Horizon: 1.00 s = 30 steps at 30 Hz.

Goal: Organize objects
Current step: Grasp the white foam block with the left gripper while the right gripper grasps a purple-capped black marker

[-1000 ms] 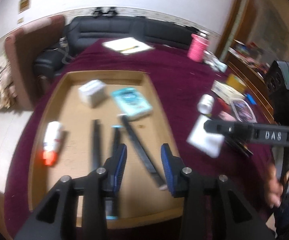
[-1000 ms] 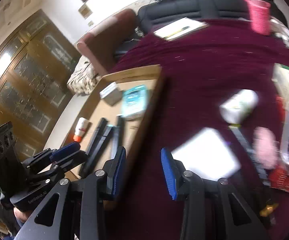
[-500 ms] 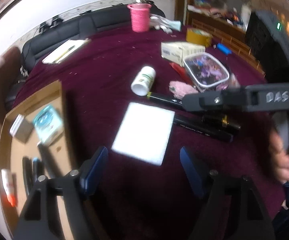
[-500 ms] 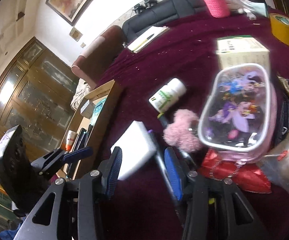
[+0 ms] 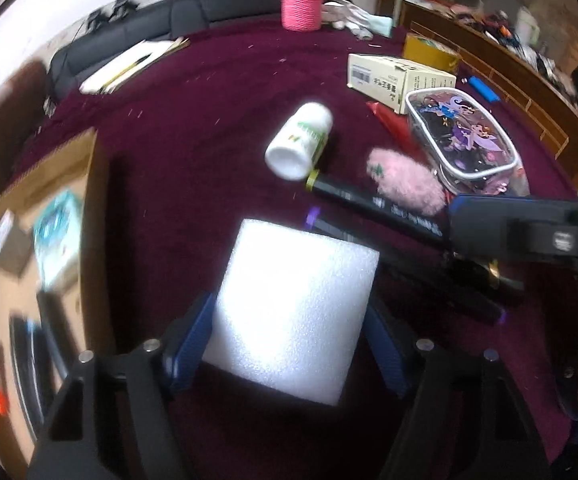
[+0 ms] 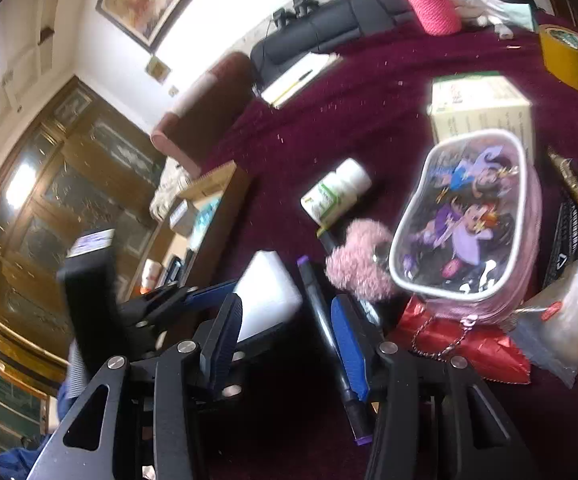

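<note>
1. Left hand-held gripper: jaws spread wide, one blue pad on each side of the white foam block; whether the pads touch the block cannot be told. The block lies flat on the maroon-covered worktop.
2. Right hand-held gripper: jaws apart at a moderate gap, straddling a black marker with a purple end; contact cannot be told. In the left wrist view only the blurred side of this tool shows, at right.
3. Markers: the left wrist view shows two, the yellow-banded one and the purple-banded one just beyond the block, lying side by side. The right wrist view shows the purple one along its length and only the tip of the other.
4. Next outward: one white pill bottle on its side, touching the yellow-banded marker's tip; one pink fluffy item; one clear pouch with cartoon figures; one pale carton behind the pouch.
5. Right wrist view only: one red foil packet under the pouch, one clear plastic bag, one black printed packet.
6. Far edge: one pink woven cup, one roll of yellow tape, one notepad with a pencil. The blue lighter shows in the left wrist view only.
7. One wooden tray, left of the block, holds several blurred items, among them a teal packet and a small box.
</note>
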### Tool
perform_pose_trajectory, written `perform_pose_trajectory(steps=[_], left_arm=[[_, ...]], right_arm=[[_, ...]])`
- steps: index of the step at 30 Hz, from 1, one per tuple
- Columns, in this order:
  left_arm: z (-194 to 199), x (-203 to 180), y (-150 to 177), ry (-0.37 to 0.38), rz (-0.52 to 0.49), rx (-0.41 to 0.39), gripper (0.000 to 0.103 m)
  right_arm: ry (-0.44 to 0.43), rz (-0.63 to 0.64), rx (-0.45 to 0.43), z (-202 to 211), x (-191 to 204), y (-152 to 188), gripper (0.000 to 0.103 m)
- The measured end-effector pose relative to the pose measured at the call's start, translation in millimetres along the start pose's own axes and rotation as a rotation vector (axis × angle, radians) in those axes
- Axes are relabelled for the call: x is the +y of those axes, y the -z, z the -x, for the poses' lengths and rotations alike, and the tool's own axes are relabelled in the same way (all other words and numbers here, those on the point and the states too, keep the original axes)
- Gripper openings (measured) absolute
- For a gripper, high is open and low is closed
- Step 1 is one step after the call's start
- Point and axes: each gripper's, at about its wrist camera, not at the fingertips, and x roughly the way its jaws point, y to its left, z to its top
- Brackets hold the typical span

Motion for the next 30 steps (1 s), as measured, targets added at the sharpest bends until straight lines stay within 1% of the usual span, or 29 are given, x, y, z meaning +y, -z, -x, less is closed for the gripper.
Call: perform_pose_trajectory(steps=[2,5,6,7,8,9,10,11,12,14,15,16,17,19,24,26,30], left_arm=[[10.2,0.0,14.3,0.005,0.014,-0.005,0.072],[22.0,1.3,32.6,0.013,0.047,-0.007,0.072],[24.9,0.6,36.5,0.016,0.047,-0.008,0.072],[26.9,0.3,39.8,0.025,0.047,-0.007,0.072],[28.0,-0.2,42.7,0.029,0.048,-0.008,0.072],[28.4,-1.0,44.3,0.023,0.044,-0.011,0.072],[28.0,-1.8,44.9,0.019,0.039,-0.012,0.072],[27.8,-2.5,45.2,0.017,0.038,-0.013,0.072],[27.6,-2.5,45.4,0.017,0.04,-0.015,0.073],[26.6,-2.2,45.8,0.016,0.04,-0.02,0.073],[26.7,-2.4,46.4,0.014,0.039,-0.024,0.073],[26.7,-2.7,46.9,0.011,0.039,-0.029,0.073],[27.3,-2.7,47.5,0.008,0.041,-0.038,0.072],[29.5,-0.4,48.3,0.017,0.055,-0.052,0.071],[40.8,12.5,46.6,0.094,0.128,-0.097,0.07],[45.4,12.8,45.7,0.099,0.137,-0.115,0.07],[49.8,10.7,45.5,0.097,0.137,-0.127,0.07]], right_arm=[[0.019,0.031,0.02,-6.6,6.4,2.9,0.051],[0.101,0.105,0.039,-18.7,15.3,4.8,0.05],[0.126,0.135,0.048,-23.3,18.7,6.1,0.043],[0.15,0.164,0.053,-27.6,22.3,7.6,0.039],[0.181,0.19,0.051,-31.3,25.0,9.0,0.035],[0.229,0.232,0.047,-34.9,28.5,10.5,0.033],[0.256,0.255,0.055,-39.0,29.3,12.3,0.032],[0.289,0.273,0.067,-44.9,28.2,13.9,0.025],[0.326,0.296,0.079,-50.4,28.4,15.8,0.021],[0.399,0.408,0.072,-55.2,39.5,23.7,0.019],[0.442,0.447,0.062,-59.1,44.7,27.9,0.018],[0.456,0.452,0.056,-59.5,47.0,29.7,0.018],[0.457,0.448,0.052,-59.6,48.3,29.6,0.016],[0.389,0.386,0.037,-52.6,44.5,23.6,0.016],[0.214,0.231,-0.018,-29.4,28.9,7.5,0.017],[0.181,0.207,-0.027,-26.8,28.4,6.5,0.017],[0.158,0.198,-0.034,-26.5,30.3,8.6,0.017]])
